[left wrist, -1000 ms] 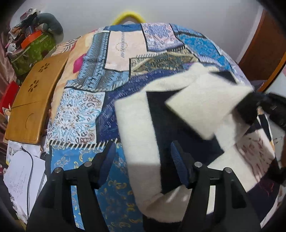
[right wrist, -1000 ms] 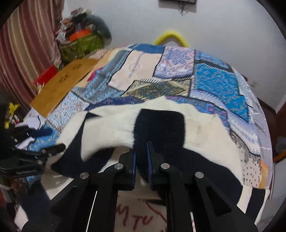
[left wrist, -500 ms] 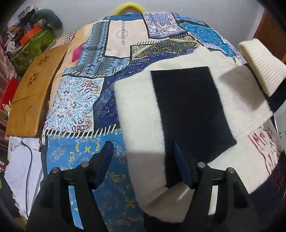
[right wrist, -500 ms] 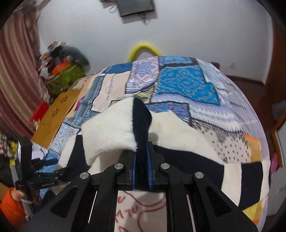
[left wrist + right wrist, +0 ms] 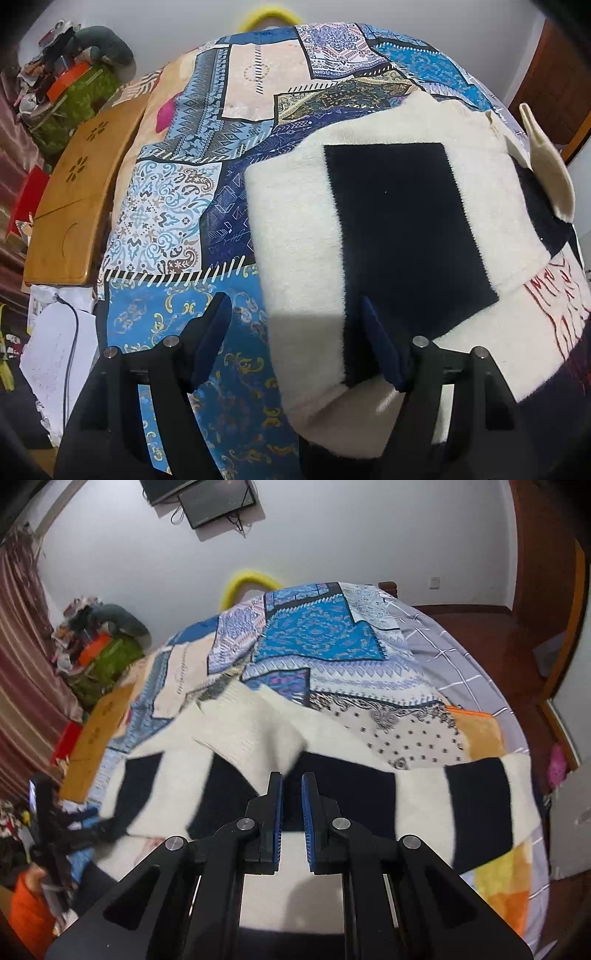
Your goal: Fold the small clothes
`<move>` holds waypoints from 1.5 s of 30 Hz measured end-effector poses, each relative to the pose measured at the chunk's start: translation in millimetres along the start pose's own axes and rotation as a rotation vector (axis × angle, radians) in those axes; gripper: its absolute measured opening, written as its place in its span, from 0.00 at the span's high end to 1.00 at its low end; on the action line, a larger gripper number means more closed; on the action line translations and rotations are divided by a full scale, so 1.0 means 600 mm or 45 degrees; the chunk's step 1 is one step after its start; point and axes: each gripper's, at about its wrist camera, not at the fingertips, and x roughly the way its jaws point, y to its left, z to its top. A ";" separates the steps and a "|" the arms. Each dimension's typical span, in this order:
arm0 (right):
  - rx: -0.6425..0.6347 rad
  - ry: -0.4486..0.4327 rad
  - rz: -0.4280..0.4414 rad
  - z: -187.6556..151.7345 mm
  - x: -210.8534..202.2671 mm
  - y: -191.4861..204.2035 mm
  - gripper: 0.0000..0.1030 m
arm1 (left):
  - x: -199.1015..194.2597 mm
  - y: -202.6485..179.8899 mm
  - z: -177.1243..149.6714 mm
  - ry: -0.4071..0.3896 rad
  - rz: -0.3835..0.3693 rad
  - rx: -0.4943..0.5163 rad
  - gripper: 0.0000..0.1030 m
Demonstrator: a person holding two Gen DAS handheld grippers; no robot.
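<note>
The left gripper (image 5: 295, 339) was seen nearest, jaws wide and just opened further, straddling the near left edge of the cream-and-navy fleece sweater (image 5: 406, 229); one blue pad lay over the fabric, the other over the bedspread, with nothing pinched. The garment was spread flat on the blue patchwork bedspread (image 5: 177, 206), a navy rectangular panel facing up. In the right wrist view, the right gripper (image 5: 291, 805) was held above the sweater with jaws narrow, almost shut; a cream ribbed sleeve (image 5: 251, 731) was draped just ahead of the tips, and whether any fabric was pinched could not be told, since that part was blurred. The step was judged to be the sleeve fold-in, with the sleeve being carried across the body panel. For the next move, the sleeve would need to be laid flat over the navy panel and let go, then the near hem taken by the left gripper. Further off, a wooden lap table (image 5: 74, 206) was lying beside the bed.
</note>
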 end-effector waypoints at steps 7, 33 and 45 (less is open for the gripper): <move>-0.050 0.058 0.045 -0.006 0.013 0.003 0.81 | -0.023 -0.001 0.003 -0.022 0.009 -0.008 0.31; -0.281 0.114 -0.018 0.036 0.156 0.080 0.52 | -0.053 -0.023 0.041 -0.085 -0.052 -0.008 0.30; -0.225 -0.006 0.001 0.050 0.109 0.057 0.91 | -0.062 -0.020 0.051 -0.100 -0.046 -0.029 0.30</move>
